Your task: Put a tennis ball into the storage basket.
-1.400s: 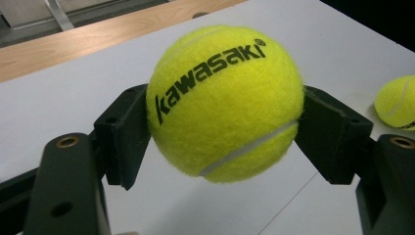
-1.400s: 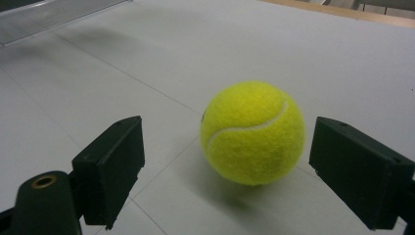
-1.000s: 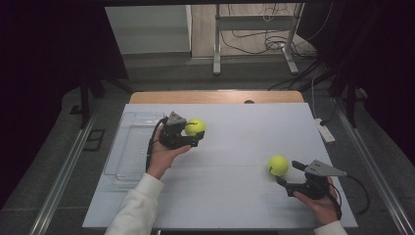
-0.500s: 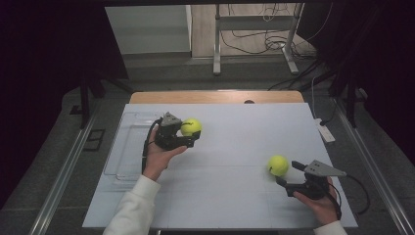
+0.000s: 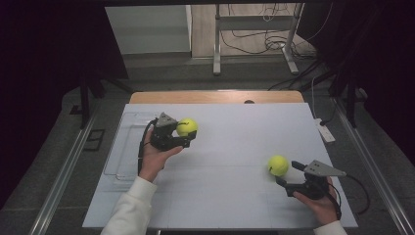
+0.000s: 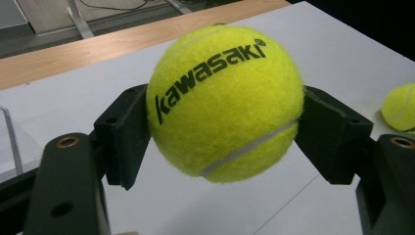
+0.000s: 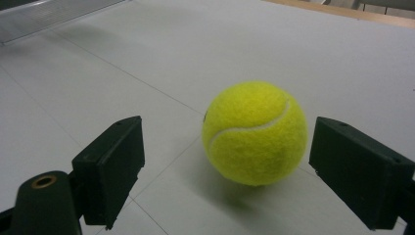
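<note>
While the left gripper clamps one tennis ball at centre-left, lifted off the worktop, the second ball rests lower right, between the right gripper's wide-open fingers (nothing gripped), nearer the right-hand finger.

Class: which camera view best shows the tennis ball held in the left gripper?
The left gripper view: the held tennis ball fills the frame, with its lettering and both jaws pressing it. The high view shows it small; the right gripper view shows another ball.

Table evenly lit from above, surroundings dark; soft shadows; close views sharp, high view grainy
</note>
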Tool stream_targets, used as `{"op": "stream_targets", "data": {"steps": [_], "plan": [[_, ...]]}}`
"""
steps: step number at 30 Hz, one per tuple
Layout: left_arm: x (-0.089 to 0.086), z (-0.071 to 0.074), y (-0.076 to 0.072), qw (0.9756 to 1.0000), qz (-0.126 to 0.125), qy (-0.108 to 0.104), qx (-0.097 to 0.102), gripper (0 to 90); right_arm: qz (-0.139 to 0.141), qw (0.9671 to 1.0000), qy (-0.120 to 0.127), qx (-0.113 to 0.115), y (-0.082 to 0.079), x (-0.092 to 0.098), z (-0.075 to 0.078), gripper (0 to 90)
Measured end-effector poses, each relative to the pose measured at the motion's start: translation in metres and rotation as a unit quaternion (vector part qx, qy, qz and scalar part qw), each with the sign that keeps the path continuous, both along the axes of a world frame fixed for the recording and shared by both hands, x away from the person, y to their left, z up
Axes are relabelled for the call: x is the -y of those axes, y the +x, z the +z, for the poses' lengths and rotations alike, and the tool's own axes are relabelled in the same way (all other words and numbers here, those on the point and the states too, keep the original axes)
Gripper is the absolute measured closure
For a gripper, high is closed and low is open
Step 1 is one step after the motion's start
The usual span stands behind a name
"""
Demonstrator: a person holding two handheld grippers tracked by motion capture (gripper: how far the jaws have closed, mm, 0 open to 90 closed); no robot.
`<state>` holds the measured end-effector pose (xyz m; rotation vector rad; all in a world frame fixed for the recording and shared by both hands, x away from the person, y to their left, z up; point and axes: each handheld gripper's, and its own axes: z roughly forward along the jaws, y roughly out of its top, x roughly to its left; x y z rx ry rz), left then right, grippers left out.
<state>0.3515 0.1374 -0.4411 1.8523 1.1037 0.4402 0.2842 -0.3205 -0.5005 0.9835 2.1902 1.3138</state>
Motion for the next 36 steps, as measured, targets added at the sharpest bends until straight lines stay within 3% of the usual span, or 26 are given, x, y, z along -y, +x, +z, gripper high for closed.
{"op": "stream_targets", "data": {"steps": [36], "plan": [[-0.031, 0.001, -0.005, 0.9994, 0.033, -0.014, 0.005, 26.7, -0.001, 1.0, -0.001, 0.0, 0.001, 0.0, 0.0, 13.8]]}}
